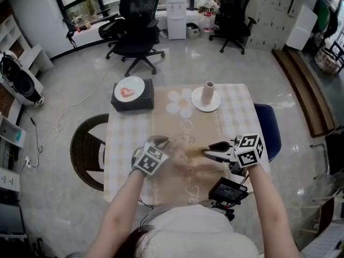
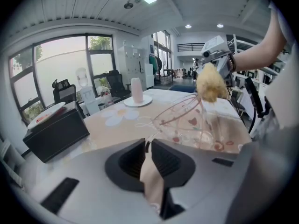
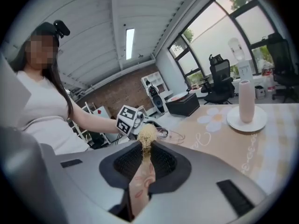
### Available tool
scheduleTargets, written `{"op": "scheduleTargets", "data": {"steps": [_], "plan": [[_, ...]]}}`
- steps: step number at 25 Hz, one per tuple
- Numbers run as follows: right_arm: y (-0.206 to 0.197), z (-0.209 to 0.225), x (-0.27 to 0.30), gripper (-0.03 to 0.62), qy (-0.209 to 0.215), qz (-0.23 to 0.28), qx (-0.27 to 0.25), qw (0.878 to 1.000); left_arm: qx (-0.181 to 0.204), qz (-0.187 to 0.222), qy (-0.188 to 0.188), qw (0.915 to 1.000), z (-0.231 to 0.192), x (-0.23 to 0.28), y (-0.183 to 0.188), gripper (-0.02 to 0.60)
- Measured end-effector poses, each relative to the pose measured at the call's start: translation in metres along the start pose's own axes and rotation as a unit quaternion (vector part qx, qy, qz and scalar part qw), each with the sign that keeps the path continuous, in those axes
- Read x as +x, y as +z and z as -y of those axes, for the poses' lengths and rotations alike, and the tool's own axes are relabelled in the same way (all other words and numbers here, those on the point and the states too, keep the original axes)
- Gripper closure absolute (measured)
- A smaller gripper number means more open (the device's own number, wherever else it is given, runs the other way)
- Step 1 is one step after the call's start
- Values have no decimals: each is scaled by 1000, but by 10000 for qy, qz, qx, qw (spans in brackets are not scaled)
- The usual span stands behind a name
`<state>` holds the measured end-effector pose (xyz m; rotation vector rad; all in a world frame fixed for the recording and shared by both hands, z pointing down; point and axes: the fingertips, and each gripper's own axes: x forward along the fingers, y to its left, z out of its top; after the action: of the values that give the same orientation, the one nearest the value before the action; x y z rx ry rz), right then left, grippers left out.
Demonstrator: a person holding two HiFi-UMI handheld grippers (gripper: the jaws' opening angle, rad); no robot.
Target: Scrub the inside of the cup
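A clear glass cup (image 2: 187, 122) with small red hearts lies tilted just above the table, its mouth turned to the right. My left gripper (image 2: 147, 146) is shut on a thin glass part at the cup's near side. The right gripper (image 3: 147, 148) is shut on a yellow fibrous scrubber (image 3: 147, 135). In the left gripper view the scrubber (image 2: 210, 83) hangs just above the cup's rim, outside the cup. In the head view the left gripper (image 1: 160, 143) and right gripper (image 1: 207, 151) face each other over the table's near half, with the blurred cup (image 1: 180, 143) between them.
A black box (image 1: 131, 100) with a white plate on it sits at the table's far left. A pink vase (image 1: 209, 92) stands on a white saucer at the far right. A wicker chair (image 1: 88, 149) is left of the table and a blue stool (image 1: 269, 128) right.
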<state>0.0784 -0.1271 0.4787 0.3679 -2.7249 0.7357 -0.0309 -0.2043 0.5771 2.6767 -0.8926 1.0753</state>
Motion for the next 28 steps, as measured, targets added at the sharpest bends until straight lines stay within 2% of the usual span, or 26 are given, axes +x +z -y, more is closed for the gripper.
{"op": "scheduleTargets", "data": {"steps": [3,10,22,28], "plan": [[6,7,2,539,-34,204,79,9998,28,24,10,10000,-1,1,0,535],[-9,22,14,539,-193,-91,103,9997,-70,-14,-26,10000,-2,2,-2,535],[-55,16,25,539,-202,-1118,-66,9935,-135,-131,-197,9996,1,-3,0,535],[-74,15,24,539,-356,-1574,-246,9866,-249,-198,-440,9985,7,-8,-5,535]]}}
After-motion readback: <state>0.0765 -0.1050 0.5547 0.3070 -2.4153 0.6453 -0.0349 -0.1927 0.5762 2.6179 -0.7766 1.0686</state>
